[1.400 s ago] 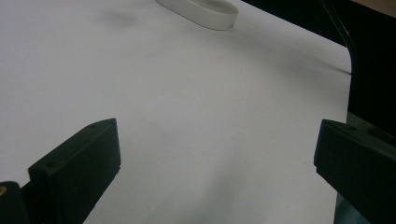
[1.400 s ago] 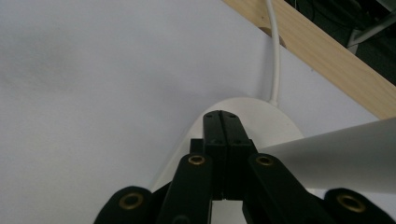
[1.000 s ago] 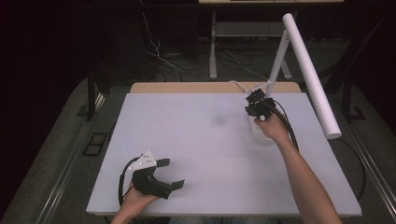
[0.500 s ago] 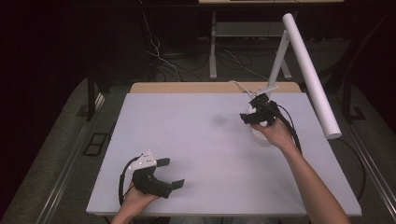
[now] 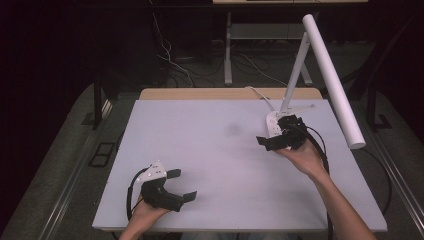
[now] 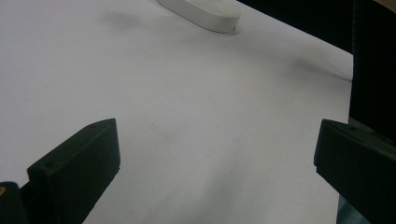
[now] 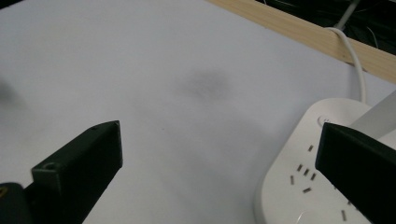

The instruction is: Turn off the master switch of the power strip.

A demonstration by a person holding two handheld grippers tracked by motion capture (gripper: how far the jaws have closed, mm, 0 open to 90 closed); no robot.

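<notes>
Right tongs [image 5: 266, 141] just opened wide, empty, pulled off the power strip [image 7: 322, 186] (release done); left tongs [image 5: 181, 185] open, idle.

place: lab or test room | signs: bare white worktop [image 5: 210, 150] on a dark floor, loose cables [image 5: 170, 60], white power strip [image 7: 303, 186], tube lamp [image 5: 330, 75], metal rig legs behind

A white-topped table [image 5: 210, 165] with a wooden far edge carried the things. On it lay a white power strip [image 7: 299, 186], its cord [image 7: 352, 51] running over that edge.
</notes>
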